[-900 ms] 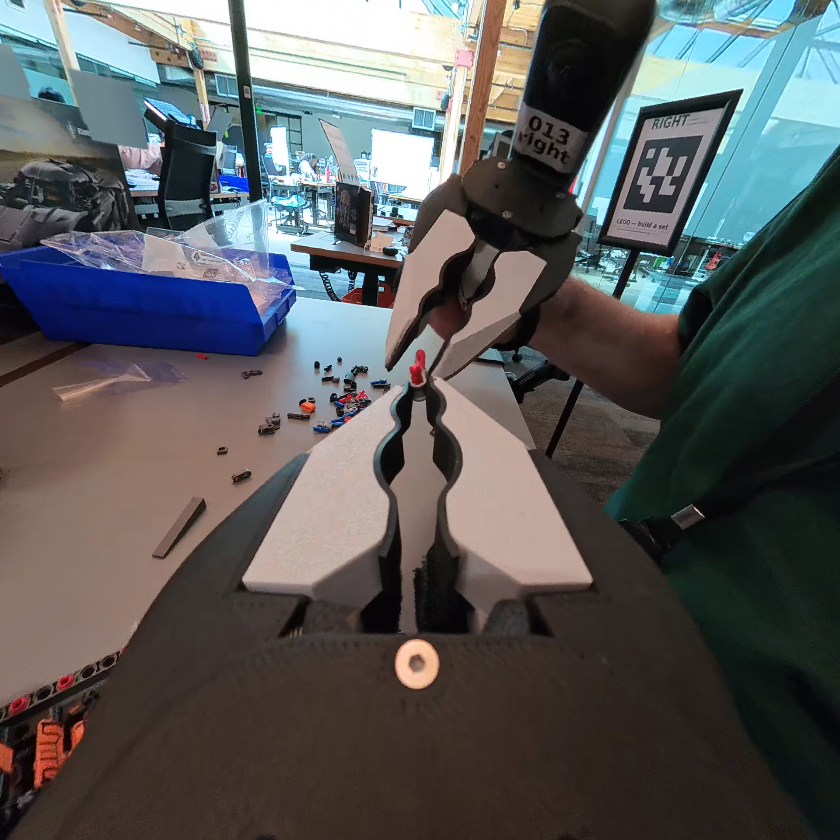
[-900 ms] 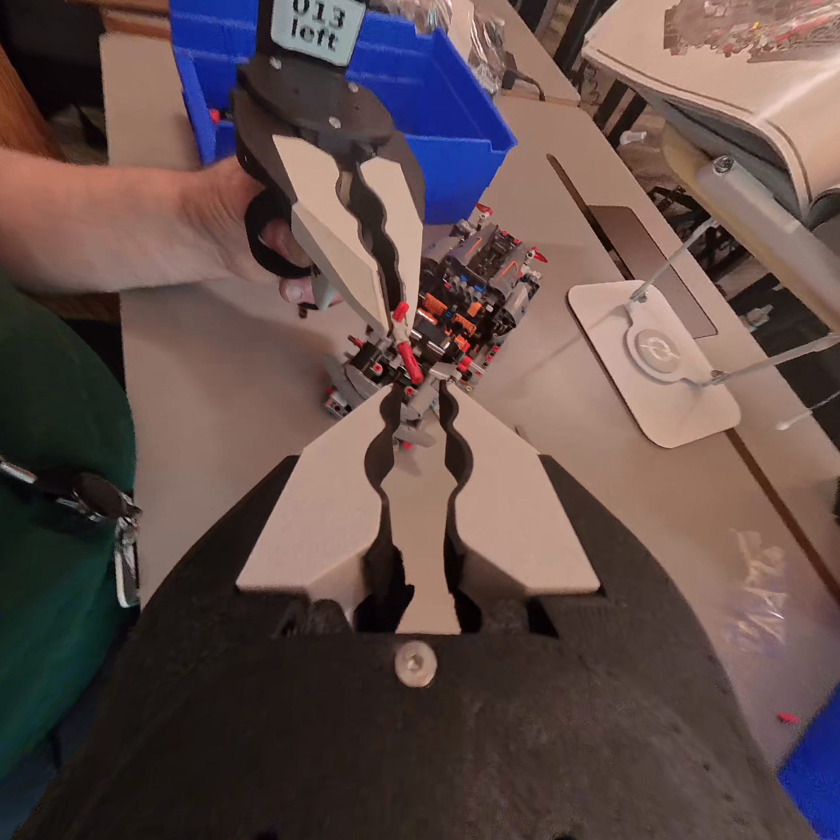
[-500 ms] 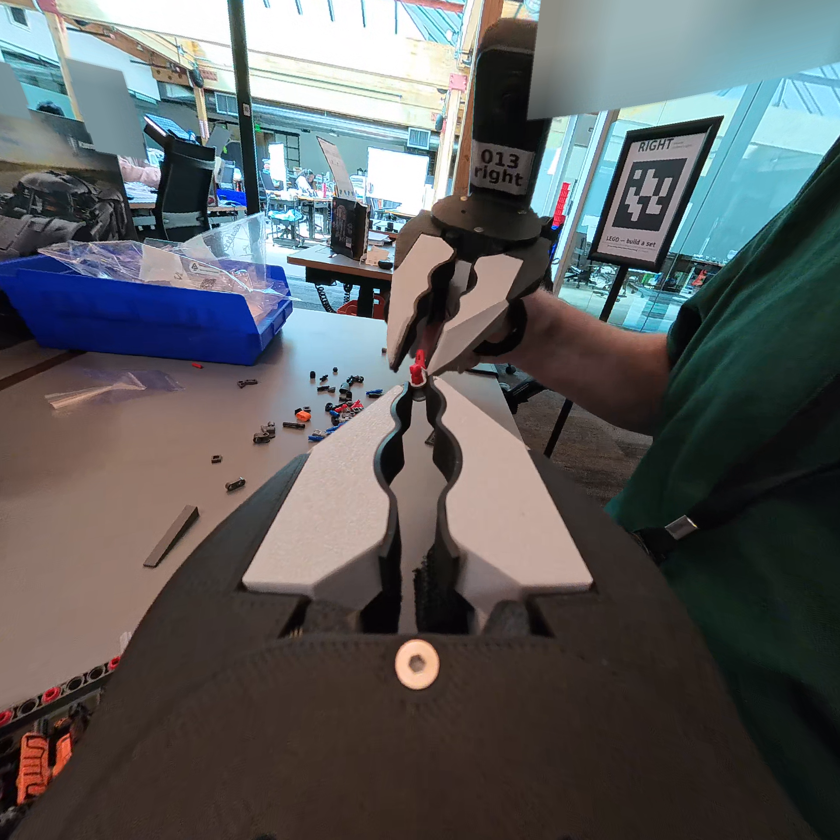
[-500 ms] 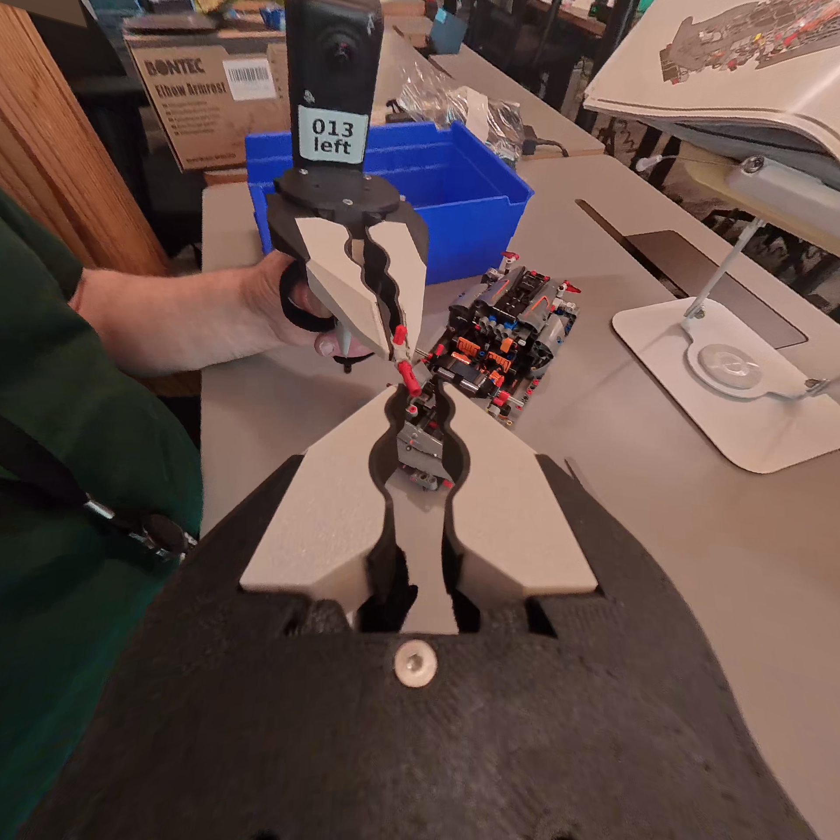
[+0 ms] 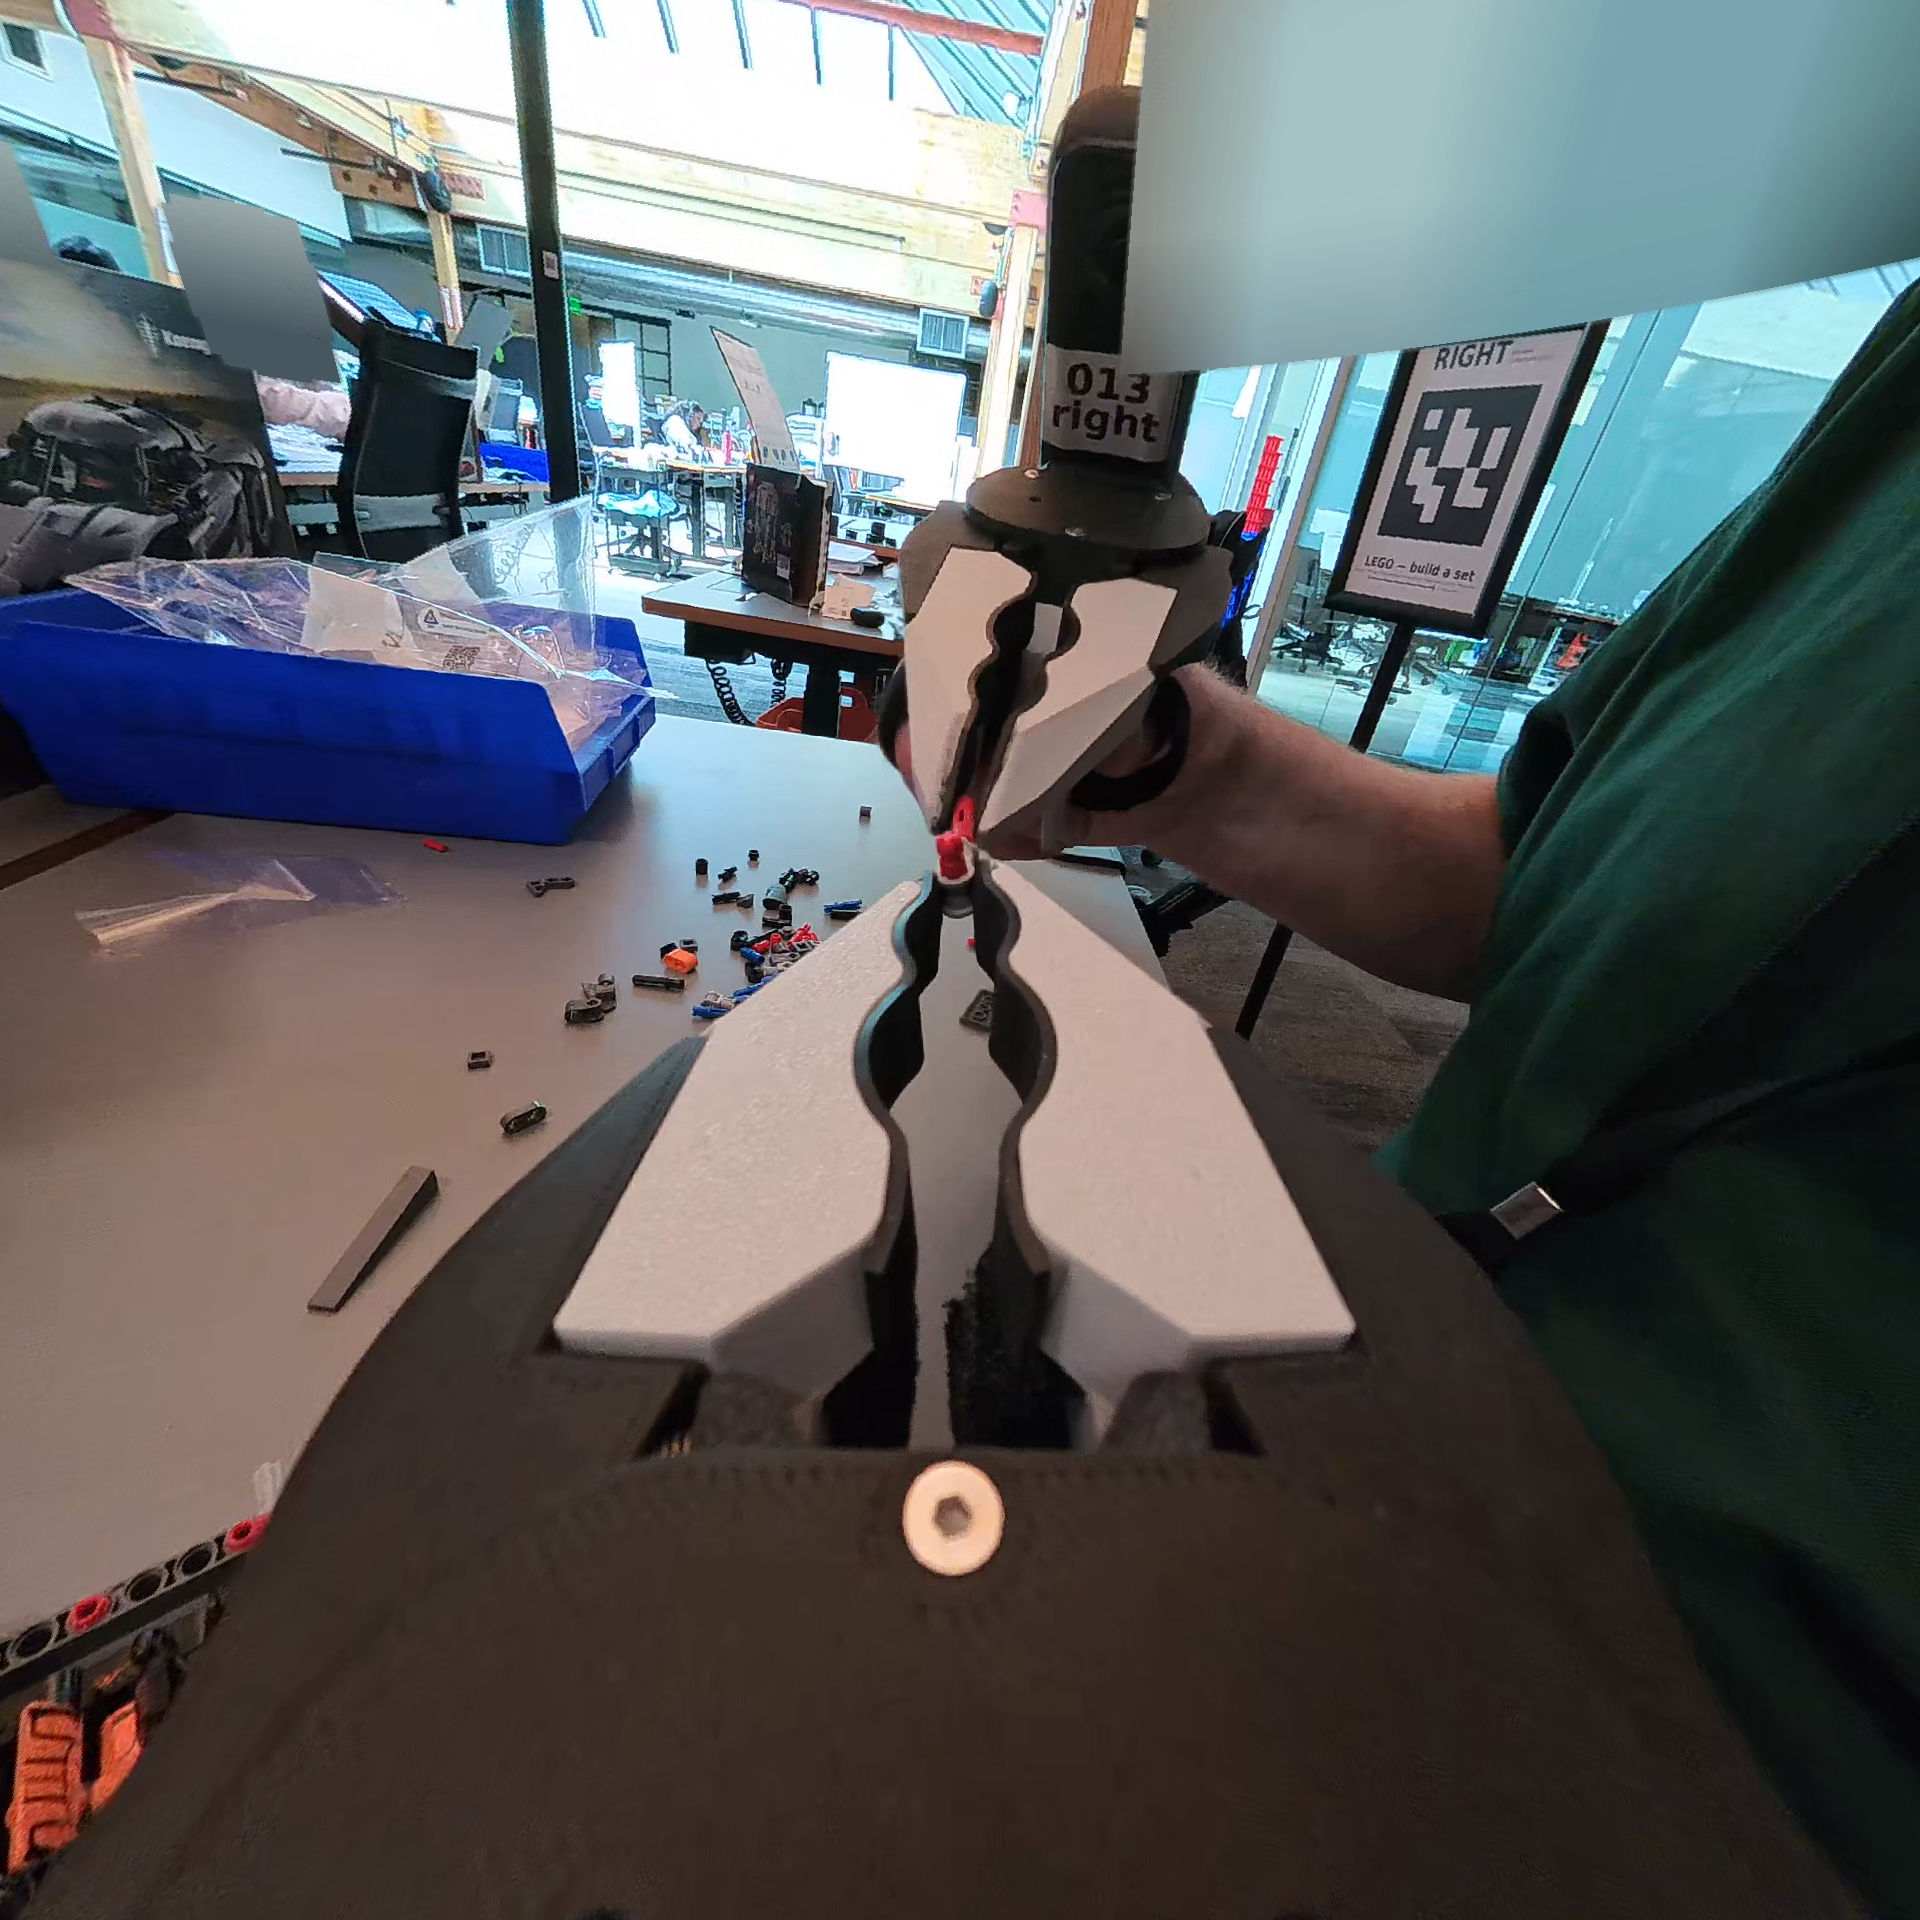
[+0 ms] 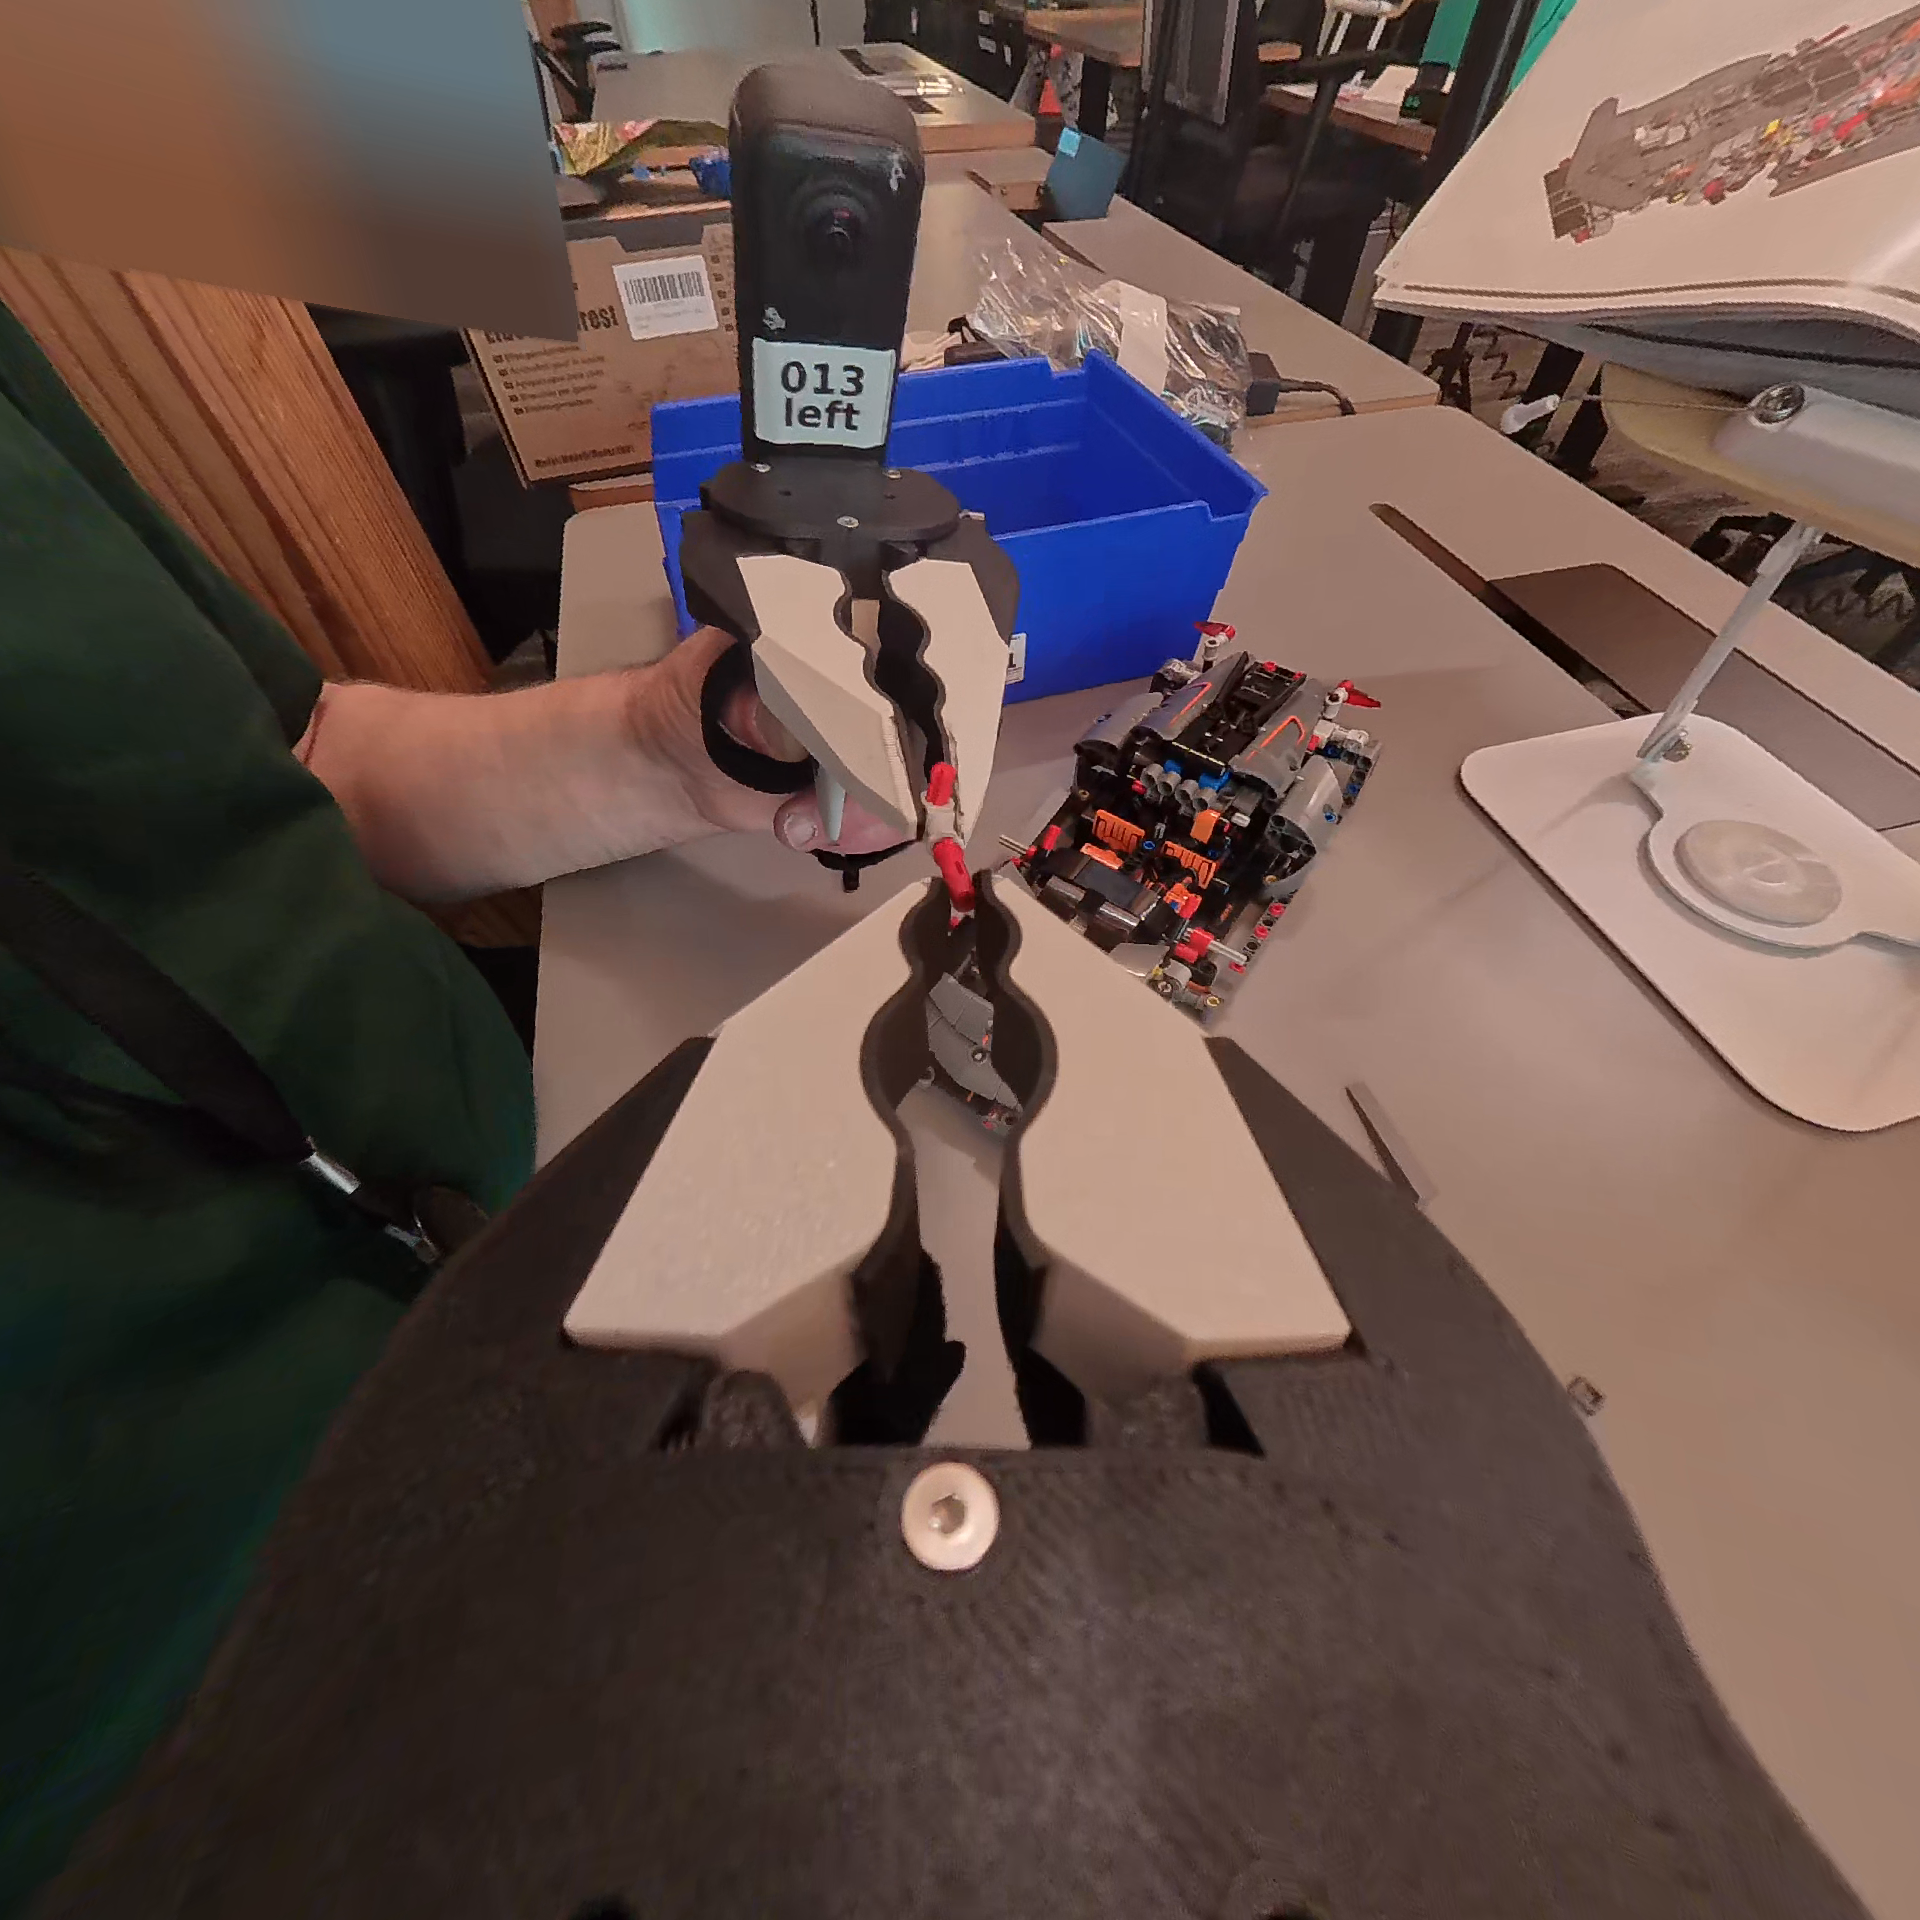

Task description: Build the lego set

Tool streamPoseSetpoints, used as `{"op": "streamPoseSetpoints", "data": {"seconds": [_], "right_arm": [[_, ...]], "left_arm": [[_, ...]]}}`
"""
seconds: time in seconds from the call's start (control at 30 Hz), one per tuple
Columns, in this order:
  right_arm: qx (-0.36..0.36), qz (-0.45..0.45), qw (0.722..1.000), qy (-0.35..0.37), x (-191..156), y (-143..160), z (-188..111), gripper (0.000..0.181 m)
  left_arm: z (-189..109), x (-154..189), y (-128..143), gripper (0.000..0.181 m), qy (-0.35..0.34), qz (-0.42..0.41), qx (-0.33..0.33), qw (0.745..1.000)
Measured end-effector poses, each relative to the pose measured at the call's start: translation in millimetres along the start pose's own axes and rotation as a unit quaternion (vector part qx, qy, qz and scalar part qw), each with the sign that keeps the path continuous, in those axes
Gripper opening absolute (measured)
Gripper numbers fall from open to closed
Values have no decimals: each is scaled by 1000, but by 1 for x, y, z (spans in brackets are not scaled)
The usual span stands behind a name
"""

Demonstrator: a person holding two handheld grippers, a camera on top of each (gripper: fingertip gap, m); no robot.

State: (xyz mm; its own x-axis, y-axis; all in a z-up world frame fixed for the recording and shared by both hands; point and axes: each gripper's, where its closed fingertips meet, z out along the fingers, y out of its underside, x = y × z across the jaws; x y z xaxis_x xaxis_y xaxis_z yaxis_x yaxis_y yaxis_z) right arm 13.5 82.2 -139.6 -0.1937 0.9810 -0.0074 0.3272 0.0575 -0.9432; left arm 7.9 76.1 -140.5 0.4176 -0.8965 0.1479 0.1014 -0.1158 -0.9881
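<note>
A small red Lego pin with a pale collar point(image 6: 943, 826) is held in the air between both grippers, tip to tip. My left gripper point(image 5: 954, 888) is shut on one end of the pin point(image 5: 951, 847); it also shows in the right wrist view point(image 6: 940, 795). My right gripper point(image 6: 961, 891) is shut on the other end; it also shows in the left wrist view point(image 5: 961, 821), pointing down. The partly built black, grey and orange Lego car point(image 6: 1216, 790) lies on the grey table point(image 6: 1455, 1195), just right of the grippers. Its edge shows in the left wrist view point(image 5: 83, 1662).
Loose small pieces point(image 5: 748, 935) and a black strip point(image 5: 374, 1236) lie on the table. A blue bin point(image 5: 312, 717) point(image 6: 1091, 520) with plastic bags stands behind. An open instruction book point(image 6: 1662, 187) rests on a white stand point(image 6: 1714, 904) at right. A person's green-clad torso point(image 5: 1714, 935) is close.
Both grippers have risen away from the car with the red pin between them. The right gripper's fingers have narrowed onto the pin.
</note>
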Motion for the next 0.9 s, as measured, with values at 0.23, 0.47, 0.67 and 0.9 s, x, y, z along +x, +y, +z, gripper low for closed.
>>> {"op": "streamPoseSetpoints", "data": {"seconds": [0.23,0.47,0.67,0.9], "right_arm": [[-32,-30,999,13,-3,3,-1,1],[-45,-38,998,1,-6,5,0,2],[-65,-51,997,1,-5,8,0,2],[-71,-40,997,-10,-8,12,-3,2]], "left_arm": [[1,1,5,3,-8,23,-23,999],[2,4,10,3,-3,28,-34,999],[5,3,18,3,-12,43,-53,998],[7,7,18,3,-1,48,-52,998]]}}
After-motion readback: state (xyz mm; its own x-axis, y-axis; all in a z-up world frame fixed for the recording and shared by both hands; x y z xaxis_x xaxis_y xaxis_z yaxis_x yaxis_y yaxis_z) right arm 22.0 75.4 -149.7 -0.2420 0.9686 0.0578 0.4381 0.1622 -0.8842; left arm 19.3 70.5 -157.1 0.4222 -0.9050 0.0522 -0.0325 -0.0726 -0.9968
